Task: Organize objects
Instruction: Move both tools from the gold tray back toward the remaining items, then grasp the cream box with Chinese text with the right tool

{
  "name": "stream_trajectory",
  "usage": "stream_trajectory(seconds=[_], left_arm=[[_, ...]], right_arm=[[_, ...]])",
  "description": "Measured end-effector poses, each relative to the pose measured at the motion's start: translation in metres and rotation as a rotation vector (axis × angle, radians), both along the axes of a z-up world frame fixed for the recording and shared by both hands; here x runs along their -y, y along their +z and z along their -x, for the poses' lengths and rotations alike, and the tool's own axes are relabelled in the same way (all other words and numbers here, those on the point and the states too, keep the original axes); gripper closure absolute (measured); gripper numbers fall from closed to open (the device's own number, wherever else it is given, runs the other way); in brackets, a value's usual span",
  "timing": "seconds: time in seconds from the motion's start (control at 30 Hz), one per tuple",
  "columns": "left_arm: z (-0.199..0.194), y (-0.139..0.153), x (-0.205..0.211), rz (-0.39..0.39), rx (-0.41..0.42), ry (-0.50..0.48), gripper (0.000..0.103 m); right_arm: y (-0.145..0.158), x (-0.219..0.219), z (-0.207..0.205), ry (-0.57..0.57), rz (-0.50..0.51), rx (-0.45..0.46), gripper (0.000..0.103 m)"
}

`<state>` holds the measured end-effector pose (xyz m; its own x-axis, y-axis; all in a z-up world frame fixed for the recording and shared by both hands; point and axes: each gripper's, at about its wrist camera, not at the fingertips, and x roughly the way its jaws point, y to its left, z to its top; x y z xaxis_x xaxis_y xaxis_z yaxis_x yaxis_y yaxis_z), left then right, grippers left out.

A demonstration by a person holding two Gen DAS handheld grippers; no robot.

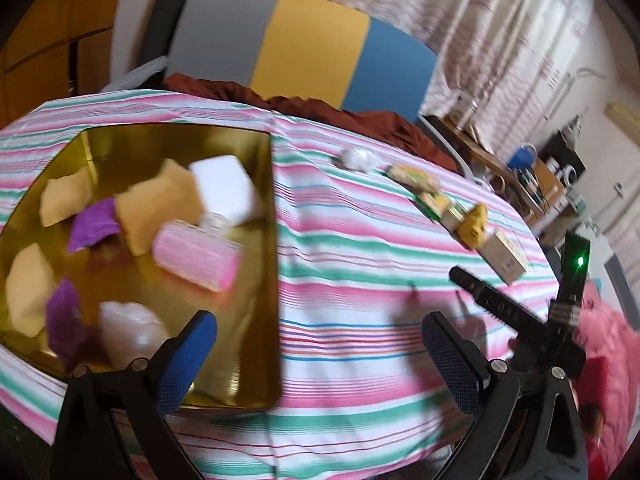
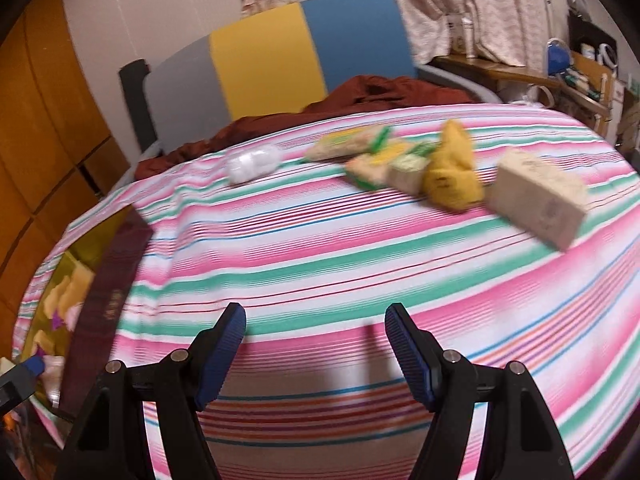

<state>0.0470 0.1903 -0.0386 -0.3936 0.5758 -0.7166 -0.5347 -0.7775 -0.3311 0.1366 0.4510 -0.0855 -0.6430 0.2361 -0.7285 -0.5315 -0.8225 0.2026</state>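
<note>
Right wrist view: right claw (image 2: 316, 322) spread, empty, over striped cloth (image 2: 320, 248) on table. Risk: loose items crowded — closing on yellow pouch (image 2: 450, 172) could nudge beige box (image 2: 540, 200) or green packets (image 2: 372, 152). All lie well ahead of claw, up-right. Left claw (image 1: 320, 330) spread, empty, beside gold tin (image 1: 256, 280) holding sorted pieces.

cloth (image 2: 320, 248) showing pink, green, white stripes | tin (image 1: 256, 280) looking gold | headboard (image 1: 304, 44) going grey, yellow, blue | pouch (image 2: 450, 172) glowing yellow
</note>
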Motion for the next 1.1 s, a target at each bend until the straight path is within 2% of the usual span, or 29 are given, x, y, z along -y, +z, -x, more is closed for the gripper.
stream_trajectory(seconds=[0.13,0.23,0.33,0.47,0.57,0.67,0.73,0.9,1.1], left_arm=[[-0.008,-0.005,-0.017,0.011,0.018,-0.038,0.000],[-0.013,-0.009,-0.024,0.024,0.030,-0.052,0.000],[-0.017,-0.009,-0.028,0.060,0.004,-0.047,0.000],[-0.016,-0.008,-0.026,0.049,0.008,-0.030,0.000],[-0.021,-0.001,-0.028,0.064,-0.057,-0.016,0.000],[-0.027,0.007,-0.033,0.070,-0.112,-0.020,0.000],[-0.027,0.008,-0.037,0.070,-0.116,-0.027,0.000],[-0.032,0.007,-0.056,0.091,-0.118,-0.053,0.000],[-0.040,0.006,-0.089,0.121,-0.127,-0.119,0.000]], right_arm=[[0.010,-0.037,-0.018,-0.047,-0.037,0.031,0.030],[0.025,-0.068,-0.024,-0.051,-0.113,0.048,0.028],[0.041,-0.100,-0.023,-0.052,-0.218,0.079,0.024],[0.051,-0.147,-0.021,-0.004,-0.219,0.110,0.024],[0.046,-0.163,-0.016,0.051,-0.274,0.188,0.023],[0.038,-0.178,-0.017,0.111,-0.242,0.205,0.023],[0.031,-0.183,-0.018,0.142,-0.208,0.202,0.023],[0.011,-0.183,-0.013,0.202,-0.217,0.244,0.023],[-0.001,-0.182,-0.015,0.183,-0.200,0.211,0.023]])
